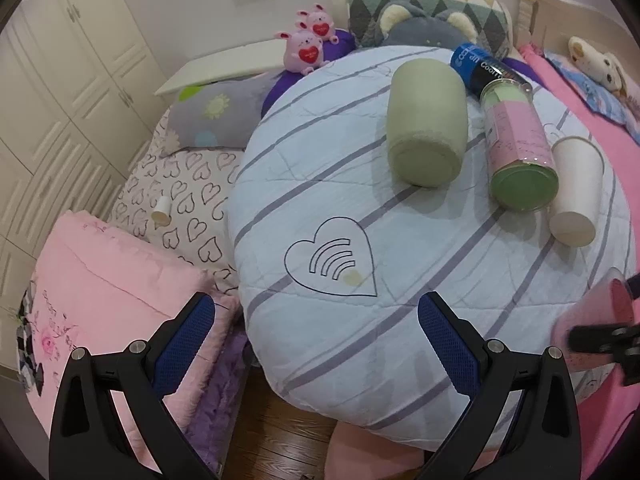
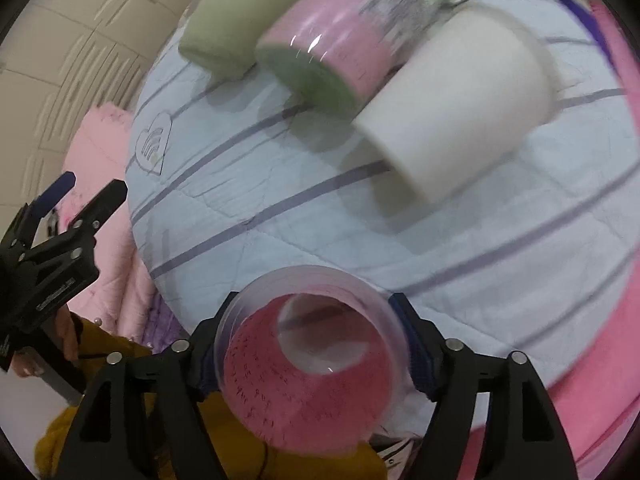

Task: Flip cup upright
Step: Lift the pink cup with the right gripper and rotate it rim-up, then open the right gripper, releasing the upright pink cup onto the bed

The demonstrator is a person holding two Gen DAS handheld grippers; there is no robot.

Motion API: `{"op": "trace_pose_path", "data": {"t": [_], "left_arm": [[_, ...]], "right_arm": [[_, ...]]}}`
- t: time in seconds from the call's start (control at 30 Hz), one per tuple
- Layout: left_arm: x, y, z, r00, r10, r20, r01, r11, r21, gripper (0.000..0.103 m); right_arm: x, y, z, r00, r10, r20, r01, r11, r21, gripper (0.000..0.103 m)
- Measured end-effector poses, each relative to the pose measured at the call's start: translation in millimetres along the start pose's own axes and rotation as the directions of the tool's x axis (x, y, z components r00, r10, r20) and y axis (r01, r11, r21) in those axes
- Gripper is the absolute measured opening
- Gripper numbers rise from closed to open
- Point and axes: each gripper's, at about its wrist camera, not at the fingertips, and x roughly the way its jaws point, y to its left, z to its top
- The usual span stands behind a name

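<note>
Above the striped quilt (image 2: 280, 224), the right hand-held gripper (image 2: 312, 364) is clamped on the pink cup (image 2: 308, 364) by its sides, mouth facing the camera, seemingly mid-turn toward upright; the left hand-held gripper (image 1: 316, 340) hangs spread and empty, clear of the work.

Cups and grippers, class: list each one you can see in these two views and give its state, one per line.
Pink cup: gripped, lifted, mouth toward the camera.
White paper cup: lying on its side.
Pink-and-green tumbler: lying on its side.
Green cup: lying on its side.
Blue can: lying down.
Right gripper: shut on the pink cup.
Left gripper: open, holding nothing.
</note>
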Motion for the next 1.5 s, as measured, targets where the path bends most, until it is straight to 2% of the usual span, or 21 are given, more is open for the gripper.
{"op": "trace_pose_path", "data": {"t": [0.23,0.37,0.43,0.47,0.5,0.53,0.57,0.7,0.8,0.97,1.07,1.1,1.2,1.33,1.5], "left_arm": [[1.4,6.9,-1.5,1.0,-0.01,-0.001,0.01,1.0,-0.019,0.103],[1.5,7.4,-2.2,1.0,-0.005,0.0,0.005,1.0,-0.016,0.103],[0.2,7.1,-1.8,1.0,-0.012,0.005,0.012,1.0,-0.02,0.103],[-0.2,7.0,-1.7,1.0,-0.015,0.005,0.015,1.0,-0.024,0.103],[-0.4,6.8,-1.8,1.0,-0.017,0.006,0.017,0.999,-0.029,0.103],[-0.8,6.2,-2.6,1.0,-0.02,0.007,0.02,0.999,-0.029,0.103],[-1.4,4.8,-3.6,1.0,-0.022,0.008,0.023,0.999,-0.026,0.103],[-3.5,-4.0,-10.1,1.0,-0.017,0.013,0.016,1.0,0.008,0.103],[-4.4,-6.5,-10.3,1.0,-0.02,0.012,0.02,1.0,0.009,0.103],[-6.2,-8.9,-11.9,1.0,-0.023,0.02,0.022,1.0,0.013,0.103],[-6.1,-10.8,-13.4,0.997,-0.065,0.027,0.066,0.998,-0.002,0.103],[-5.4,-13.3,-14.8,0.995,-0.099,0.026,0.1,0.995,-0.009,0.103],[-7.1,-28.1,-20.9,0.99,-0.134,0.039,0.133,0.991,0.02,0.103],[-8.2,-50.9,-27.3,0.99,-0.139,0.035,0.137,0.989,0.063,0.103],[-10.3,-64.8,-33.9,0.991,-0.13,0.035,0.128,0.99,0.056,0.103]], "right_arm": [[-37.0,13.9,-52.8,0.987,-0.087,0.137,0.091,0.996,-0.022,0.081],[-28.7,16.5,-75.7,0.99,-0.086,0.114,0.089,0.996,-0.021,0.081],[-20.5,18.3,-78.7,0.99,-0.091,0.109,0.096,0.994,-0.046,0.077],[-16.8,22.8,-75.0,0.989,-0.094,0.113,0.1,0.994,-0.046,0.059],[-11.9,22.1,-69.7,0.989,-0.089,0.117,0.094,0.995,-0.04,0.034],[-7.9,23.1,-65.7,0.991,-0.072,0.116,0.077,0.996,-0.04,0.025],[-4.4,21.3,-59.8,0.992,-0.06,0.113,0.065,0.997,-0.038,0.022],[-0.4,13.1,-42.5,0.989,-0.014,0.146,0.014,1.0,-0.002,0.022],[-7.1,11.5,-36.9,0.979,0.047,0.197,-0.049,0.999,0.004,0.022],[-15.7,3.5,-31.2,0.962,0.083,0.259,-0.092,0.996,0.023,0.022],[-16.5,6.8,-33.4,0.957,0.063,0.284,-0.069,0.998,0.011,0.022],[-15.8,6.5,-34.8,0.955,0.056,0.292,-0.059,0.998,0.001,0.022],[-16.5,0.9,-44.1,0.954,0.112,0.278,-0.116,0.993,0.0,0.022],[-13.6,-1.4,-52.9,0.953,0.108,0.283,-0.111,0.994,-0.007,0.022],[-13.6,-5.3,-61.2,0.954,0.114,0.278,-0.112,0.993,-0.022,0.022]]}}
